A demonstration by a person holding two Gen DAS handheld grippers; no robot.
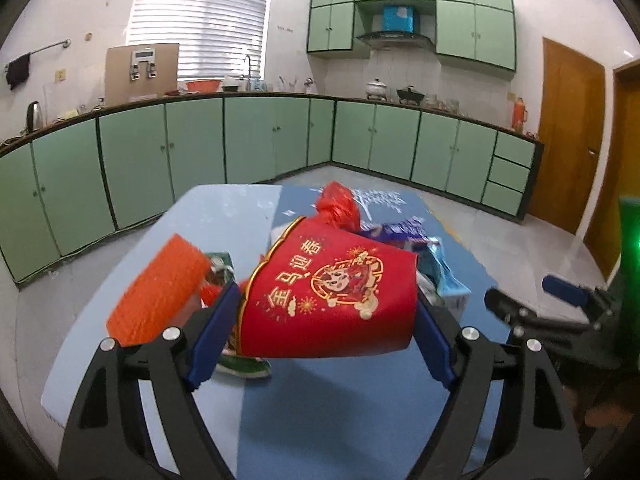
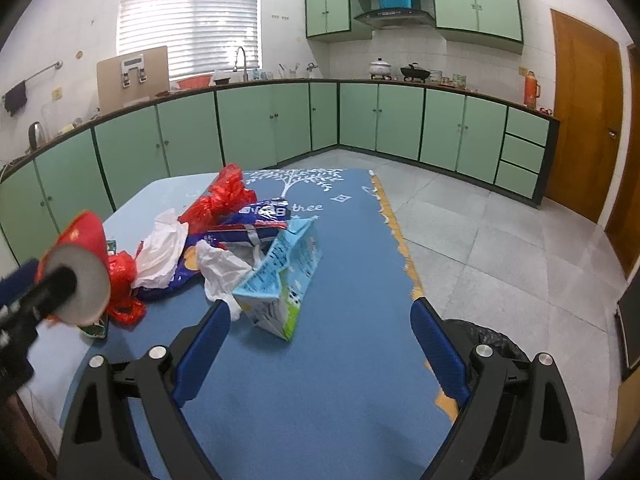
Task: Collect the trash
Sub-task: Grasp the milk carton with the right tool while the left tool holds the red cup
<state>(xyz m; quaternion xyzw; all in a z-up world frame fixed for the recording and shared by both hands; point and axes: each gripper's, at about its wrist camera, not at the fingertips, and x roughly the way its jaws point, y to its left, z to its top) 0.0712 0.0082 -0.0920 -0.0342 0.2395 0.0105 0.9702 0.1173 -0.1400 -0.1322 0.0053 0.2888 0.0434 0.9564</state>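
Carton (image 2: 280, 280) lay on table (image 2: 320, 380), right of wrapper pile (image 2: 224, 216); cup (image 1: 328, 292) left, above table.

One red paper cup (image 1: 328, 296), one milk carton (image 2: 280, 280), two white tissues (image 2: 164, 248).

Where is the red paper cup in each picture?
Left wrist view: the red paper cup fills the middle, lying sideways between the left gripper's blue fingers.
Right wrist view: the same cup sits at the far left edge, its white bottom facing the camera.
Shared landmark: the light blue carton lying on the blue table.
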